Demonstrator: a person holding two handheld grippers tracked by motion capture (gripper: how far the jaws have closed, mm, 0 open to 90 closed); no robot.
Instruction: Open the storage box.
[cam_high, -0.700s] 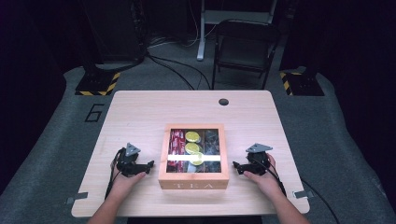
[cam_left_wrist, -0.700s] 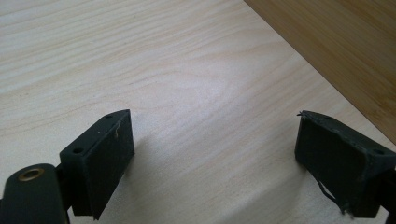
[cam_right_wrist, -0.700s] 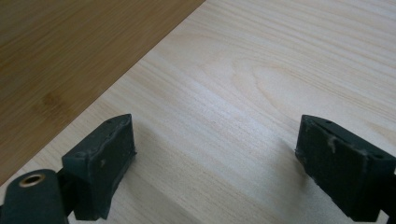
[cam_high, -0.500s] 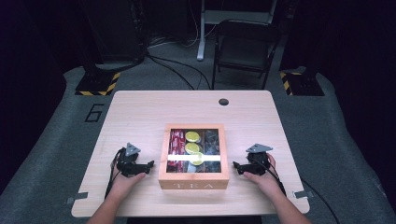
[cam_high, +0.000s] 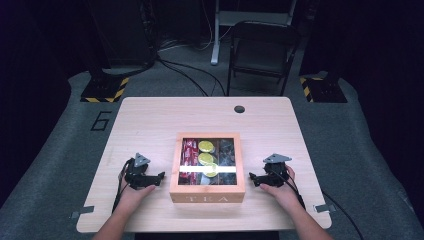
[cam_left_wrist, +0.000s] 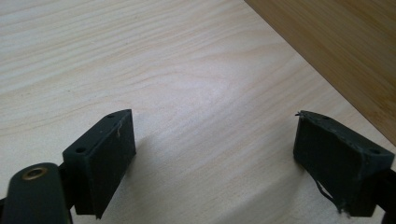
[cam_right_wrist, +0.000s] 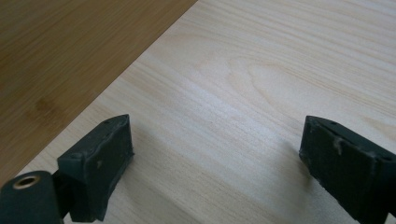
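A pale rectangular wooden table (cam_high: 150, 125) takes up the middle of the high view, set on a grey floor mat against a dark background, with a black folding chair (cam_high: 262, 50) behind it at the upper centre. On the table's near half, just below the frame's centre, sits a square light-wood tea box (cam_high: 207, 192) with a glass-paned lid and the letters TEA on its front wall; through the pane show red packets at the left, yellow-green round ones in the middle and dark ones at the right, crossed by a bright strip of glare. The lid looks shut. The left gripper (cam_high: 159, 176), black and held in a hand at the lower left, rests just beside the box's left wall, and the right gripper (cam_high: 252, 178) mirrors it at the box's right wall, both pointing inward, seemingly poised to take the box from both sides. A small dark round hole (cam_high: 239, 109) marks the table's far edge. The left gripper view adds what the high view cannot: its jaws stand wide apart, released, over bare table, the box's brown wall (cam_left_wrist: 345, 51) at the upper right. The right gripper view likewise shows jaws spread and empty, the box wall (cam_right_wrist: 70, 51) at the upper left.
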